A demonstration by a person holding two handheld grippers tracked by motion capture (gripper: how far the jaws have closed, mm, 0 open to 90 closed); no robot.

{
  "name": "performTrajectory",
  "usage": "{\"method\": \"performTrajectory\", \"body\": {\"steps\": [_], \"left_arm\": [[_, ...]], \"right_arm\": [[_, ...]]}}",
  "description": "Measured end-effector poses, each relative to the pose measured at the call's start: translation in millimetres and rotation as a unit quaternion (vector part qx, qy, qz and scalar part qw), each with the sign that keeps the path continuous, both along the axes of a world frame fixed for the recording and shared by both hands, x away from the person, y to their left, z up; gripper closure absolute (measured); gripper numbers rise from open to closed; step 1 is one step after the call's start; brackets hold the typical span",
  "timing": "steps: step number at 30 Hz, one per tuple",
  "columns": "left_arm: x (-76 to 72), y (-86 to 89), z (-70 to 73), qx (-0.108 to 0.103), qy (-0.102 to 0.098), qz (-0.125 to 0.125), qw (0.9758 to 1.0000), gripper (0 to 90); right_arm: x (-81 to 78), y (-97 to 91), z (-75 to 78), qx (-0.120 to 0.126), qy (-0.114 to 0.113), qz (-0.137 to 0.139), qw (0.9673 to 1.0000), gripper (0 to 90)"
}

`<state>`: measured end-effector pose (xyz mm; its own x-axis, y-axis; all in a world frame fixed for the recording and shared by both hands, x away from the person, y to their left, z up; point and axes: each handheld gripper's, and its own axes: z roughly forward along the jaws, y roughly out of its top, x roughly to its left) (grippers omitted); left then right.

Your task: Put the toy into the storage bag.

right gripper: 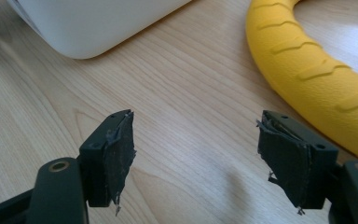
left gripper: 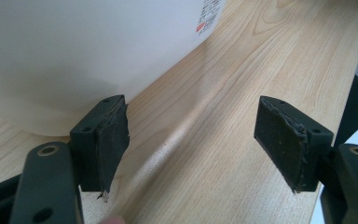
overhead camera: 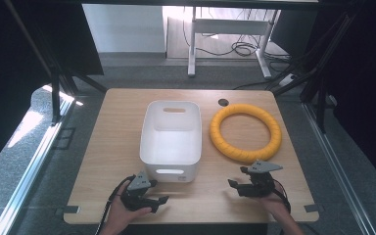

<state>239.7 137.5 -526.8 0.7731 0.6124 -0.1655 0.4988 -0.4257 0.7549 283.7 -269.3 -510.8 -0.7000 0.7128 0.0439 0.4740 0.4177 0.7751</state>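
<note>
We rest both tongs, left (overhead camera: 162,199) and right (overhead camera: 233,184), wide and empty on the wooden surface (overhead camera: 112,142), flanking the white bin (overhead camera: 171,142), the right nearest the yellow ring (overhead camera: 246,132), seemingly poised to reach.

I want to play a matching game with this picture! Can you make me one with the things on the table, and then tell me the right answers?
Things:
1. white bin
2. yellow ring
3. left tongs
4. right tongs

Places and states:
A. open, at the near edge just below the ring
B. in the middle of the table, nothing inside
C. flat on the table, right of the bin
D. open, near the bin's front left corner

Right pairs: 1-B, 2-C, 3-D, 4-A
</note>
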Motion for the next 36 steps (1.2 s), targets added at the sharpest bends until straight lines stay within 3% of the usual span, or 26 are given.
{"method": "performTrajectory", "body": {"steps": [14,17,20,21,23,28,36], "left_arm": [[0.6,-1.9,-2.2,0.003,0.004,0.000,1.0000,26.2],[0.3,-3.2,-2.5,0.003,0.006,0.001,1.0000,26.2],[0.4,-4.5,-2.1,0.002,0.006,0.003,1.0000,26.2],[0.3,-4.8,-1.1,0.002,0.004,0.003,1.0000,26.2],[0.0,-4.8,-1.0,0.002,0.004,0.002,1.0000,26.2],[0.0,-4.8,-1.8,0.001,0.006,-0.001,1.0000,26.2],[-1.5,-7.4,-1.7,0.001,0.006,-0.006,1.0000,26.2]], "right_arm": [[5.4,-27.1,12.5,0.001,-0.010,-0.010,0.9999,27.4],[6.4,-29.0,18.9,-0.001,-0.017,-0.006,0.9998,27.3],[12.3,-28.4,28.9,0.005,-0.009,0.013,0.9999,24.3],[19.6,-25.2,38.3,-0.001,-0.016,0.020,0.9997,24.0],[22.7,-24.3,41.2,-0.003,-0.015,0.026,0.9995,23.5],[51.7,-22.0,62.1,-0.039,0.002,0.031,0.9987,22.6],[77.9,-15.6,77.1,-0.062,0.022,0.039,0.9971,24.5]]}}
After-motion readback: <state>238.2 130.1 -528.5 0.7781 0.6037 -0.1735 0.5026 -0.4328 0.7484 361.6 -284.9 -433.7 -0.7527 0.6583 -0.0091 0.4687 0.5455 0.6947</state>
